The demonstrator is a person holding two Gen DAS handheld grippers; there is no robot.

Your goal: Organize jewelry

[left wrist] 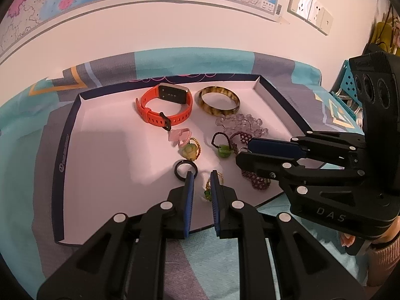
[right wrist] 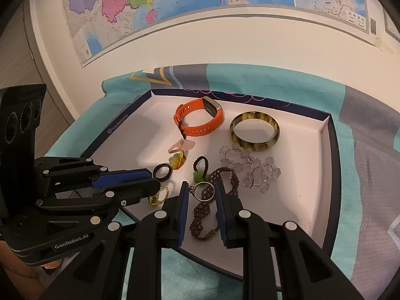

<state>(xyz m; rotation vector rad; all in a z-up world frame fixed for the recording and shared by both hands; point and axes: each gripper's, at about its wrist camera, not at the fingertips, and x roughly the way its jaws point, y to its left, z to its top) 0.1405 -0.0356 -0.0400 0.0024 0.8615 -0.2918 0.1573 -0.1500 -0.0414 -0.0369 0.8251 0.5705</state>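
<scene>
Shallow white box lid (left wrist: 100, 135) (right wrist: 322, 165) with dark rim, lying on a teal and grey cloth (left wrist: 30, 115) (right wrist: 362, 130); all jewelry inside it. Toward the lid's far wall: orange watch (left wrist: 165, 105) (right wrist: 200, 118) on its side, striped amber bangle (left wrist: 218, 100) (right wrist: 255, 131) just beside it. Nearer the lid's middle: clear bead bracelet (left wrist: 243, 122) (right wrist: 252, 172), pink hair clip (left wrist: 180, 136) (right wrist: 181, 146), green pendant on a dark cord (left wrist: 223, 150) (right wrist: 200, 172), black ring (left wrist: 186, 170) (right wrist: 163, 171). At the lid's near edge: left hand-held gripper (left wrist: 202, 180) (right wrist: 152, 178), released, fingers either side of a small gold and green ring (left wrist: 208, 187) (right wrist: 157, 196), not touching it. Right hand-held gripper (right wrist: 200, 192) (left wrist: 241, 151) also released, fingers flanking a dark beaded bracelet (right wrist: 202, 212) (left wrist: 257, 181) and its metal keyring (right wrist: 205, 191).
</scene>
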